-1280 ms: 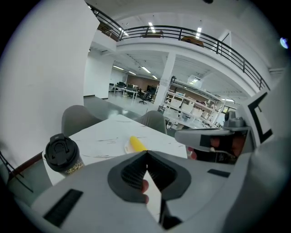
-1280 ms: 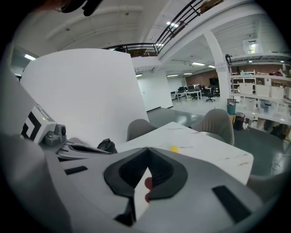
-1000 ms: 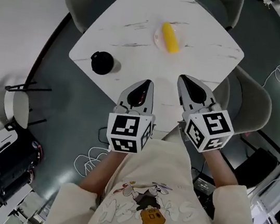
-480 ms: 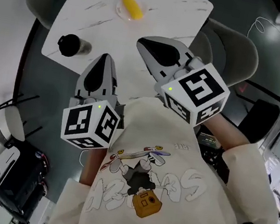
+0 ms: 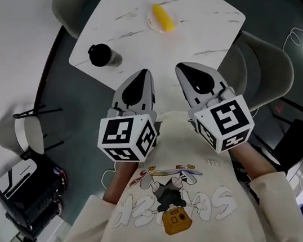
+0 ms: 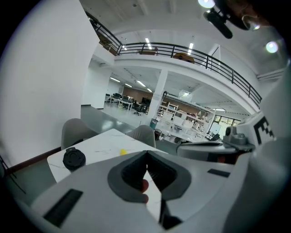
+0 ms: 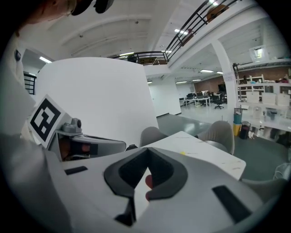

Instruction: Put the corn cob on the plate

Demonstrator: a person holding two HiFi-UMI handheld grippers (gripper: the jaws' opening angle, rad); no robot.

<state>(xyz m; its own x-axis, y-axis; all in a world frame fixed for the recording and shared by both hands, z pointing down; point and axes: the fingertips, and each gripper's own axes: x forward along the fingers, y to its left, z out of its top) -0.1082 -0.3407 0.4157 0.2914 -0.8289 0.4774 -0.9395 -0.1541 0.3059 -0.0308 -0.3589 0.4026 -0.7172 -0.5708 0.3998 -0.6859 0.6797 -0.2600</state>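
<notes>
- The short yellow corn cob lies at about 12 o'clock in the head view, on the far half of the white marble-patterned square table. It seems to rest already on the small pale round plate. Both gripper views show it only as a yellow speck.
- Judged from its look, the corn cob is light, stiff and rounded, so it could roll or slip. A hold across its middle, with the jaws square to its length, seems safest. The plate looks thin and might slide if nudged.
- The left gripper is clenched, pads meeting with nothing between them. It hangs near the person's chest, well apart from the cob.
- The right gripper is likewise clenched and empty, just beside the left at its 3 o'clock.
- A black round lidded cup stands near the table's edge, at roughly 10 o'clock from the left gripper and off the straight line to the cob.
- Grey shell chairs flank the table at 10 and 2 o'clock; neither blocks a reach over the near edge.
</notes>
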